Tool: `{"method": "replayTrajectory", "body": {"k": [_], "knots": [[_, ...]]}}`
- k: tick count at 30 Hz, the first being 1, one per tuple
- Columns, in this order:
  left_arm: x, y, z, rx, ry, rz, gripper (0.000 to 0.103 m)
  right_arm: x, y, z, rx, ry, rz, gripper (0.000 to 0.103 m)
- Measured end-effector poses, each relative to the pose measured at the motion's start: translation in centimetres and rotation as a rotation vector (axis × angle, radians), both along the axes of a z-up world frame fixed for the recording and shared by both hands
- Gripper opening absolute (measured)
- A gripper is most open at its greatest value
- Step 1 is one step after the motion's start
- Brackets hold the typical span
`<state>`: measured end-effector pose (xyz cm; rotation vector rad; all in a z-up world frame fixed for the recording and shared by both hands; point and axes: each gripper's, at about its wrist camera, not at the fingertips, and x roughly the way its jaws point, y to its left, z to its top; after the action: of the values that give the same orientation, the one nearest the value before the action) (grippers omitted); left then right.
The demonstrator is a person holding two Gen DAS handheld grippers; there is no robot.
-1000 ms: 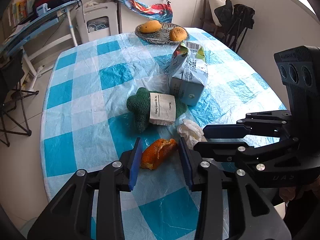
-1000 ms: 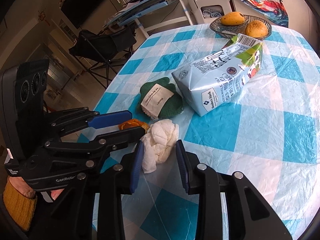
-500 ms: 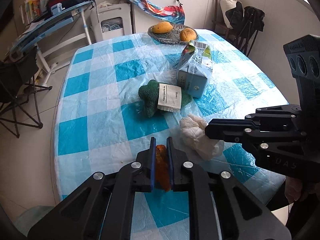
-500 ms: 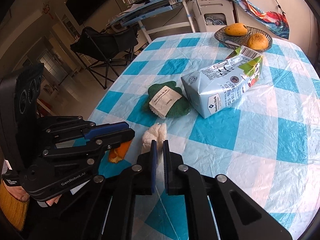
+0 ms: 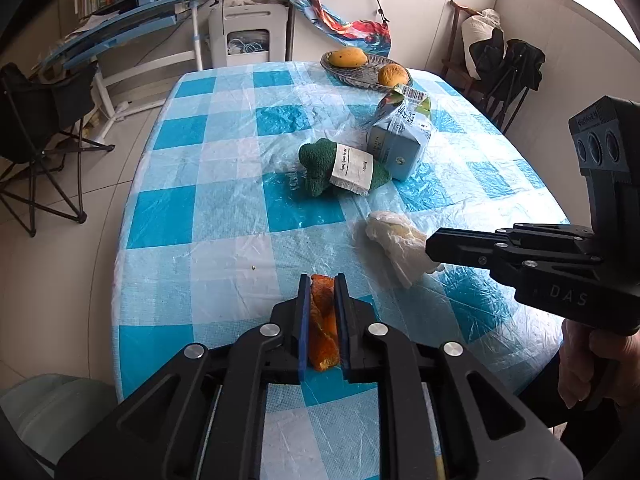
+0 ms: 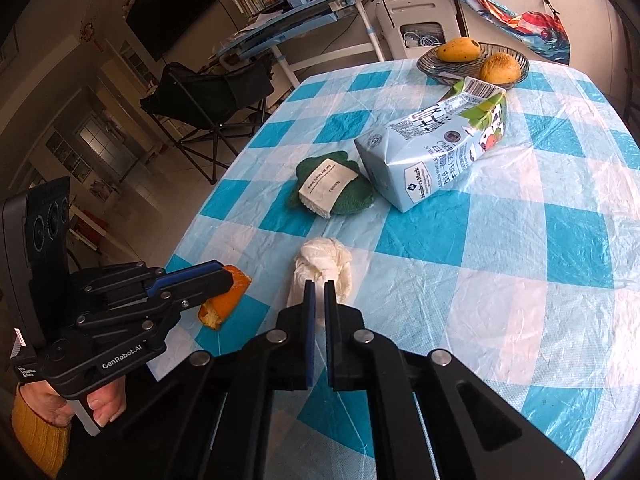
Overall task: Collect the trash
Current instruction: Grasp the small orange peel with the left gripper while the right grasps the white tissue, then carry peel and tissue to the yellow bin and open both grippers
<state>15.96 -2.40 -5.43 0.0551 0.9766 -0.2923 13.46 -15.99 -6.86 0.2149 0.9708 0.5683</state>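
Observation:
My left gripper (image 5: 322,280) is shut on an orange peel (image 5: 323,320) and holds it near the table's front edge; the peel also shows in the right wrist view (image 6: 224,294). My right gripper (image 6: 319,285) is shut on a crumpled white tissue (image 6: 323,270), which also shows in the left wrist view (image 5: 396,240). A blue-and-white milk carton (image 6: 434,156) lies on its side farther back. A green cloth with a paper label (image 6: 332,190) lies beside it.
A checked blue-and-white tablecloth (image 5: 224,208) covers the table. A dish with a mango and an orange (image 5: 366,68) stands at the far end. A folding chair (image 5: 36,136) stands left of the table. A pale bin (image 5: 52,412) sits low left.
Both grippers have closed, the left on the orange peel and the right on the tissue. Both have drawn back toward the table's front edge with their loads.

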Motion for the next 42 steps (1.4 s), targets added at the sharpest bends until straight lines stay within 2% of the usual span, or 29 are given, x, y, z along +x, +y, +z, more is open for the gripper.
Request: {"method": "replayTrajectory", "body": {"k": [1, 2, 3, 9, 10, 11, 12, 13, 14, 15, 20, 25, 28, 35, 42], "knots": [[0.1, -0.1, -0.1, 0.017, -0.003, 0.011, 0.039, -0.1, -0.1, -0.1, -0.004, -0.005, -0.008, 0.033], [0.1, -0.1, -0.2, 0.03, -0.014, 0.024, 0.051, -0.1, 0.0, 0.0, -0.013, -0.022, -0.022, 0.062], [0.2, -0.2, -0.2, 0.038, -0.02, 0.03, 0.053, -0.1, 0.1, 0.1, -0.019, -0.041, -0.031, 0.068], [1.1, -0.2, -1.3, 0.089, 0.022, 0.051, 0.053, 0.5, 1.8, -0.3, -0.074, -0.075, -0.004, 0.066], [1.0, -0.3, -1.3, 0.098, 0.011, 0.047, 0.053, 0.4, 1.9, -0.2, -0.084, -0.085, 0.009, 0.06], [1.0, -0.6, -1.4, 0.108, 0.011, 0.037, 0.053, 0.4, 2.4, -0.3, -0.112, -0.084, 0.023, 0.046], [0.8, -0.8, -1.4, 0.115, 0.008, 0.02, 0.045, 0.3, 2.6, -0.4, -0.134, -0.09, 0.027, 0.033], [0.7, -1.1, -1.4, 0.117, 0.005, 0.002, 0.039, 0.2, 2.7, -0.4, -0.134, -0.088, 0.036, 0.029], [0.6, -1.4, -1.3, 0.119, 0.007, -0.012, 0.027, 0.2, 2.7, -0.4, -0.136, -0.089, 0.044, 0.027], [0.6, -1.5, -1.2, 0.119, 0.011, -0.023, 0.02, 0.0, 2.7, -0.4, -0.138, -0.095, 0.046, 0.025], [0.0, -1.1, -0.2, 0.063, 0.006, -0.01, 0.018, -0.3, 1.4, 0.2, -0.077, -0.077, 0.027, 0.022], [-2.2, 0.9, 1.3, -0.115, -0.021, 0.066, 0.018, -1.8, 0.5, 1.8, -0.031, -0.095, 0.033, 0.022], [-4.1, 1.3, 1.7, -0.17, -0.044, 0.083, 0.018, -3.4, 0.2, 2.4, -0.007, -0.098, 0.056, 0.022], [-7.7, -0.1, 1.7, -0.16, -0.066, 0.049, 0.018, -9.0, -0.2, 1.2, 0.022, -0.038, 0.084, 0.022], [-11.2, -1.5, 1.1, -0.142, -0.053, 0.013, 0.018, -14.4, -1.4, -1.0, 0.021, 0.048, 0.075, 0.023]]}}
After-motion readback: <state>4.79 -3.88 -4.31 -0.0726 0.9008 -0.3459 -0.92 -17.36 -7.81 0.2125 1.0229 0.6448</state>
